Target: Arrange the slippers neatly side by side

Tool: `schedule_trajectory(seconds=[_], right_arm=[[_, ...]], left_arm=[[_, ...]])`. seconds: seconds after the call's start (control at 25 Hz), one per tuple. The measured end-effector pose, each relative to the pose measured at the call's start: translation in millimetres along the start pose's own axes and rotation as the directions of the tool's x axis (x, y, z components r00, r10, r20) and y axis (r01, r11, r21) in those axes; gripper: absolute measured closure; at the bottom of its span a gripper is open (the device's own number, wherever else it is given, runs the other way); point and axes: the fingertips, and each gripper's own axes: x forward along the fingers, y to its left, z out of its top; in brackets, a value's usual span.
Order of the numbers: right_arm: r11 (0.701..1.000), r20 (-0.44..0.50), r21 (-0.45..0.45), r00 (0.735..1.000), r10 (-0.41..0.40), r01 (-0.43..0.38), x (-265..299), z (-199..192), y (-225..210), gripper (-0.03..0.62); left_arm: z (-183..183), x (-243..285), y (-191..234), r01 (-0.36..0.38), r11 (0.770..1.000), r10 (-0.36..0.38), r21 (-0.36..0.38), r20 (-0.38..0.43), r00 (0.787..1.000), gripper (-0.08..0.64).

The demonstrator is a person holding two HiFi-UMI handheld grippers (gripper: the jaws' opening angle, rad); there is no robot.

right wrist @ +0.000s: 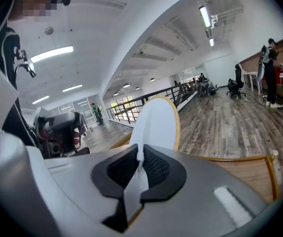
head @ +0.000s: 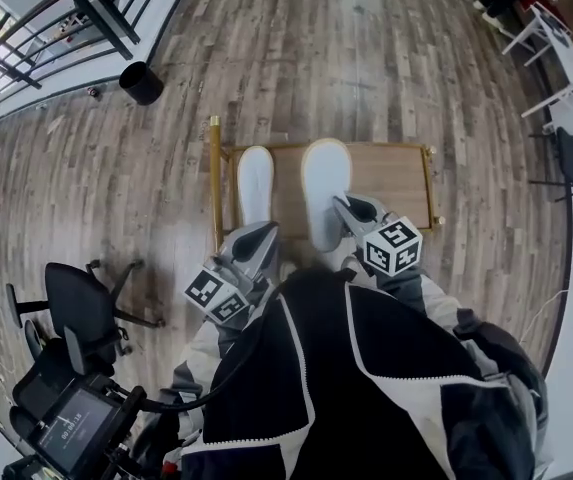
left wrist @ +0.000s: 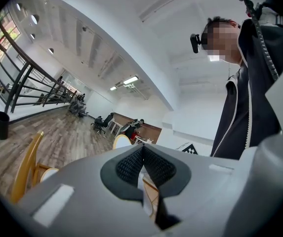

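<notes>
White left slipper [head: 256, 180] pinched by left gripper [head: 254, 240], right slipper [head: 324, 183] by right gripper [head: 346, 208]: level heels, keep sides parallel.

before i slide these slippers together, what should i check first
1. Right gripper holds the right slipper: ok, the jaws are shut on its white edge.
2. Left gripper holds the left slipper: ok, a thin white edge sits between its shut jaws.
3. Both slippers lie on the tray with toes pointing the same way: ok.
4. Slippers close together: not ok, a strip of tray shows between them.
5. Heels level: cannot tell, the grippers cover them in the head view.
</notes>
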Motion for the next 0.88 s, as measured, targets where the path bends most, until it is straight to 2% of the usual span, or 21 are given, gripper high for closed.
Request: schedule_trajectory(seconds=[0.08, 0.32, 0.48, 0.64, 0.88], right_arm=[[1.000, -0.040, 0.005, 0.999, -0.005, 0.005, 19.4, -14.6, -5.5, 0.566], [0.989, -0.143, 0.134, 0.989, -0.045, 0.064, 82.7, -57.6, -28.7, 0.566], [0.987, -0.229, 0.107, 0.969, -0.090, 0.117, 118.5, -92.9, -45.6, 0.566], [0.972, -0.315, 0.123, 0.937, -0.153, 0.200, 145.1, -114.0, -56.5, 0.568], [0.970, -0.380, 0.093, 0.908, -0.176, 0.226, 172.4, -127.9, -62.2, 0.567]], left_arm=[[-0.5, -6.8, 2.6, -0.010, 1.000, 0.010, -0.003, -0.001, 1.000, 0.541], [-4.1, -20.0, 6.6, -0.012, 1.000, 0.012, -0.007, -0.021, 1.000, 0.541], [-9.7, -23.9, 7.8, -0.011, 1.000, 0.011, -0.003, -0.031, 0.999, 0.540], [-4.0, -35.1, 7.2, -0.009, 1.000, 0.008, -0.008, -0.038, 0.999, 0.540], [-7.7, -55.0, 20.6, -0.041, 0.999, 0.040, -0.018, -0.046, 0.998, 0.540]])
